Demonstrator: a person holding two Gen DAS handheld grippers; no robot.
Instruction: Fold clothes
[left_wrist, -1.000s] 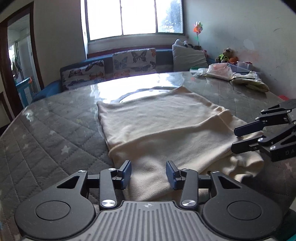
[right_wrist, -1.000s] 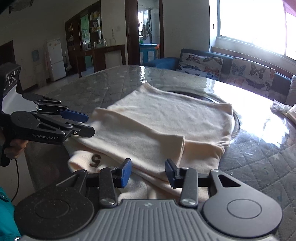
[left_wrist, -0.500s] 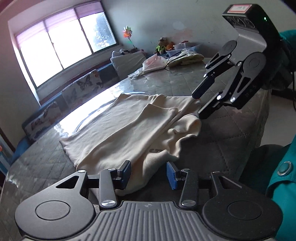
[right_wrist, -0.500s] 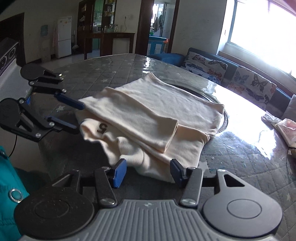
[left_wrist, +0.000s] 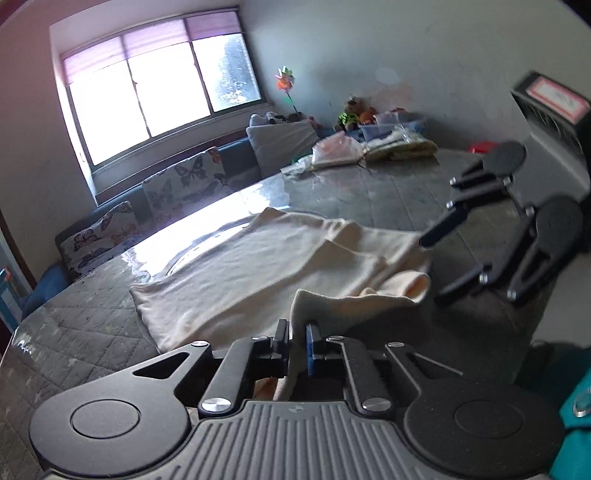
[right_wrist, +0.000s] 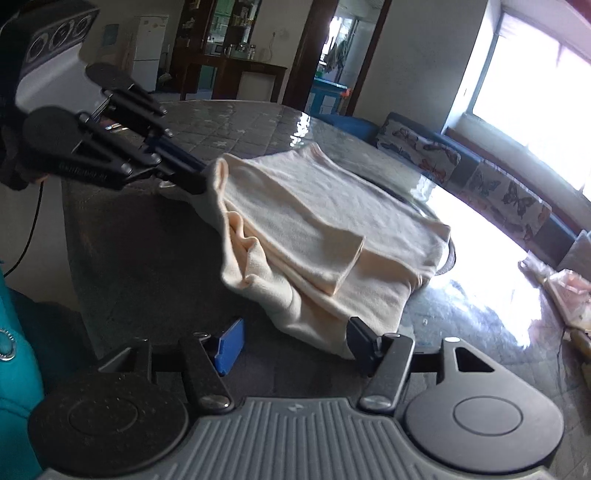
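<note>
Cream garment (right_wrist: 332, 236) pinched at its near corner by left gripper (left_wrist: 295, 334).
Right gripper (right_wrist: 295, 341), jaws apart, empty; nearest hem lies at 1 o'clock; garment's long axis runs toward 1 o'clock.

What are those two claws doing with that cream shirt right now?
Left gripper shut on cream shirt, near corner lifted. Right gripper open at its near edge. Nothing in the way.

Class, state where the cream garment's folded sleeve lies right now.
In the right wrist view the folded sleeve lies atop the cream garment on the quilted table, ahead of the open right tongs.
</note>
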